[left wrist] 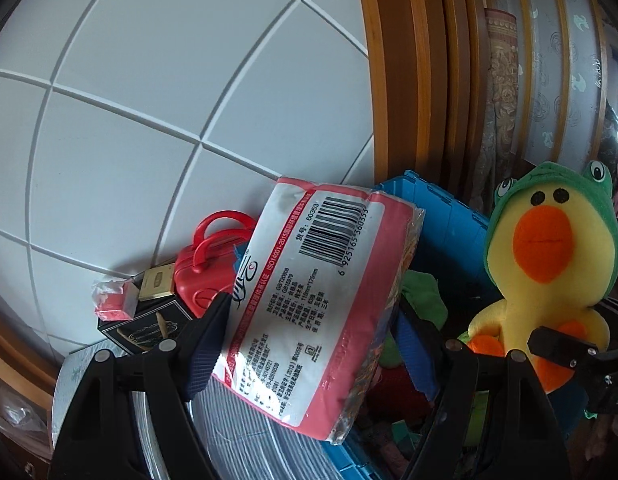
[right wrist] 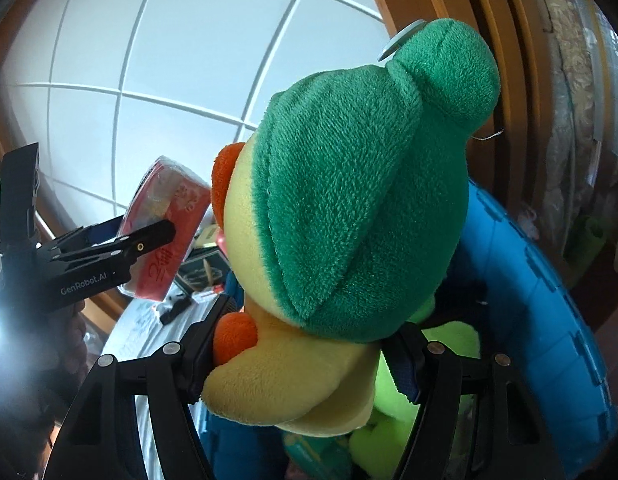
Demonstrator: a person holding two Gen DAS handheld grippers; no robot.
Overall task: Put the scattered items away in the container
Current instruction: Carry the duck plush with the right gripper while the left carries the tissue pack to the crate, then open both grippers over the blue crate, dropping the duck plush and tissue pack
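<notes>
My left gripper is shut on a pink and white tissue pack with a barcode, held tilted over the near left edge of the blue container. My right gripper is shut on a yellow plush duck in a green frog hood, gripping its body. The duck hangs upright over the container's right side, and the container's blue rim curves behind it. In the right wrist view the left gripper shows at the left with the tissue pack. Green soft items lie inside the container.
Left of the container sit a red toy suitcase, a brass padlock, a black box and a small pink packet. A white panelled wall and a wooden frame stand close behind. Striped cloth lies below.
</notes>
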